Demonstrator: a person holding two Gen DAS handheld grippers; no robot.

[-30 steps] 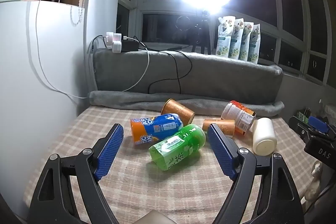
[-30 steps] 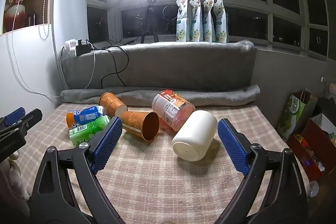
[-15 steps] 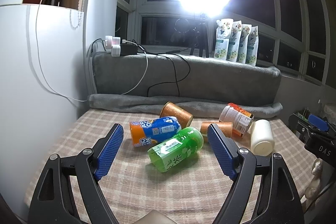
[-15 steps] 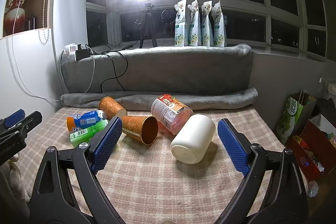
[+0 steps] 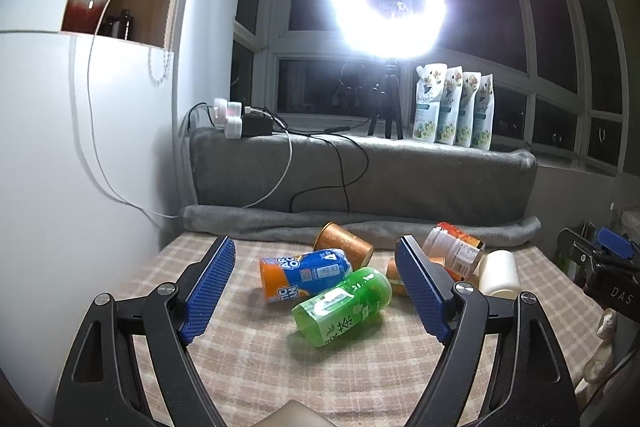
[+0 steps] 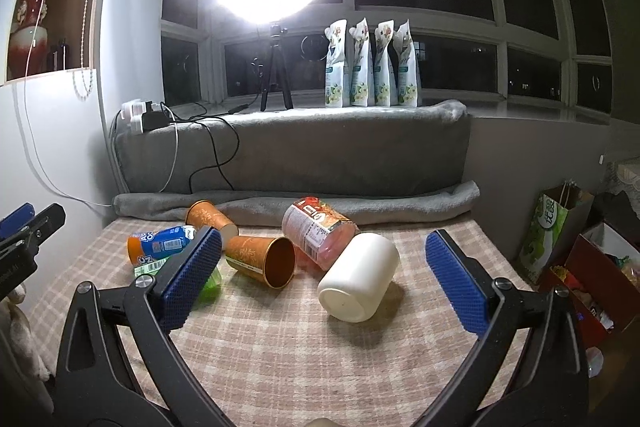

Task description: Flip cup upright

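Fingers [image 5: 212, 291] of our left gripper [image 5: 320, 287] are spread wide, empty, hovering level above the checked tabletop [image 5: 248, 359], aimed at the green bottle [image 5: 344, 305] lying on its side. From the right wrist, our right gripper [image 6: 324, 275] hangs equally wide and empty; the white cup [image 6: 360, 277] lies on its side between its fingers [image 6: 456, 283], base toward us, beside the orange paper cup [image 6: 262, 259].

We saw beige-pink checked tablecloth [image 6: 320, 359], white cup [image 6: 360, 277], orange-gold cup [image 6: 260, 259], green bottle [image 5: 342, 305], blue-orange bottle [image 5: 304, 273], grey blanket [image 6: 320, 155].
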